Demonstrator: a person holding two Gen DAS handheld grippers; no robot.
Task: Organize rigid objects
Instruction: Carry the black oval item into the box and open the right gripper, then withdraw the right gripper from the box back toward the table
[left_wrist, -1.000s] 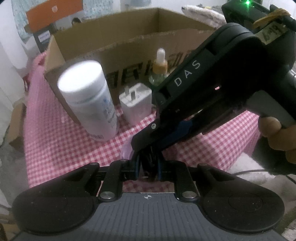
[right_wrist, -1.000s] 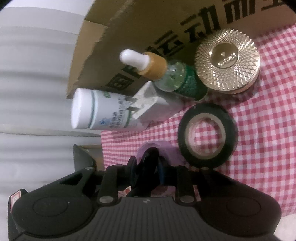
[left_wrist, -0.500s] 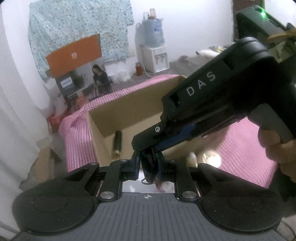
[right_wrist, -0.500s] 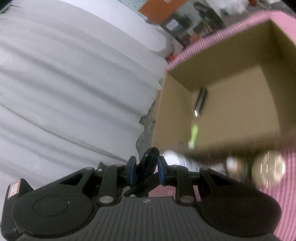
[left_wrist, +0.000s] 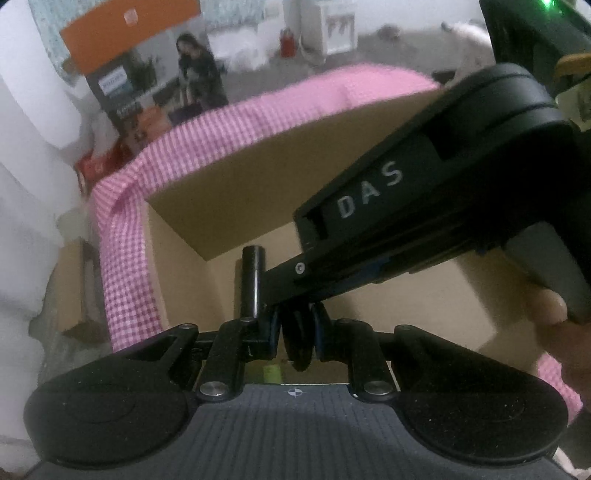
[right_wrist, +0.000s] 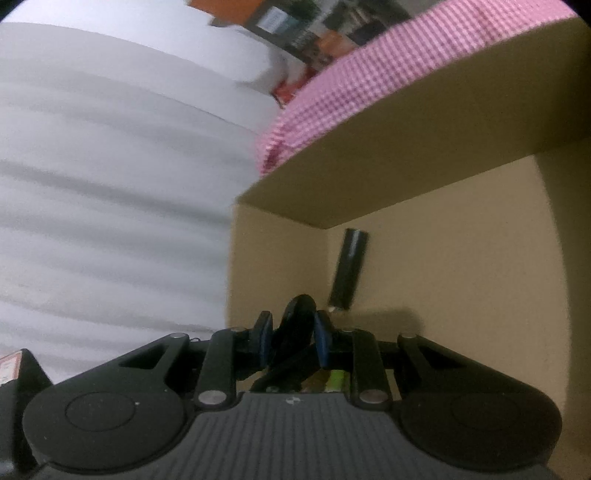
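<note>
The left gripper and the right gripper are both closed narrow on one dark, flat-edged object, which I cannot identify from either view; each pair of blue-padded fingers pinches it from the sides, and the two tools cross so closely that the right one's black body fills the right half of the left wrist view. Both cameras look down into an open cardboard box that sits on a pink checked cloth. On the box floor a dark cylinder lies near the far left corner, and a small green item peeks out just below the held piece, mostly hidden by the fingers. The step in hand looks like placing: the held thing is over the box interior and not yet set down, so this item seems close to stowed, though how much else remains outside the box cannot be told here. The next move probably calls for lowering toward a bare patch of the floor, keeping apart from the cylinder and the green item. One tool likely needs to let go first, since a shared pinch could twist the piece as the jaws part. Blur in both views makes the height above the floor hard to judge.
</note>
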